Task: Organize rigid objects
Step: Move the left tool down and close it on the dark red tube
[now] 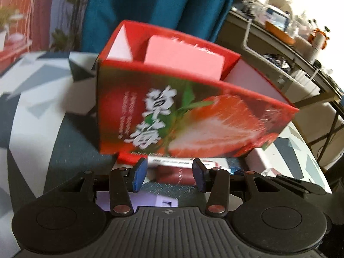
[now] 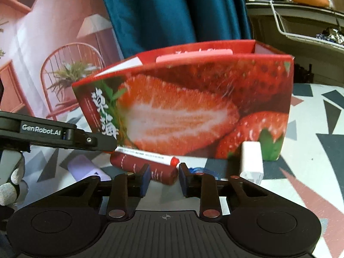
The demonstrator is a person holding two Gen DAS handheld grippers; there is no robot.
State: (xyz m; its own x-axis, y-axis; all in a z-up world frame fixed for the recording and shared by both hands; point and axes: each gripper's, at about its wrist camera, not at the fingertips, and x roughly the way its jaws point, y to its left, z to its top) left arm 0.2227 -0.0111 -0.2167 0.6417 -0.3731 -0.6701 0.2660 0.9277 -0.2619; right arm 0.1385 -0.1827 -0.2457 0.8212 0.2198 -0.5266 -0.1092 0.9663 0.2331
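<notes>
An open-topped red strawberry box (image 1: pixel 193 116) (image 2: pixel 193 107) stands on the patterned tablecloth (image 2: pixel 311 150), with a pink item (image 1: pixel 185 58) inside. A dark red tube (image 1: pixel 174 175) (image 2: pixel 129 163) and a white marker with a red cap (image 2: pixel 150 155) (image 1: pixel 182 163) lie along its front. My left gripper (image 1: pixel 169 175) is open; the tube shows between its fingers with a gap at the left pad. My right gripper (image 2: pixel 164 177) is also open, its pads flanking the tube's right end. The left gripper's arm (image 2: pixel 64 135) reaches in beside the marker's left end.
A small white box (image 2: pixel 251 161) stands against the strawberry box's right front. A lilac object (image 2: pixel 86 169) lies left of the tube. Something small and blue (image 2: pixel 202 169) lies by my right fingers. A teal curtain (image 2: pixel 172 10) hangs behind; cluttered shelves (image 1: pixel 290 38) stand on the right.
</notes>
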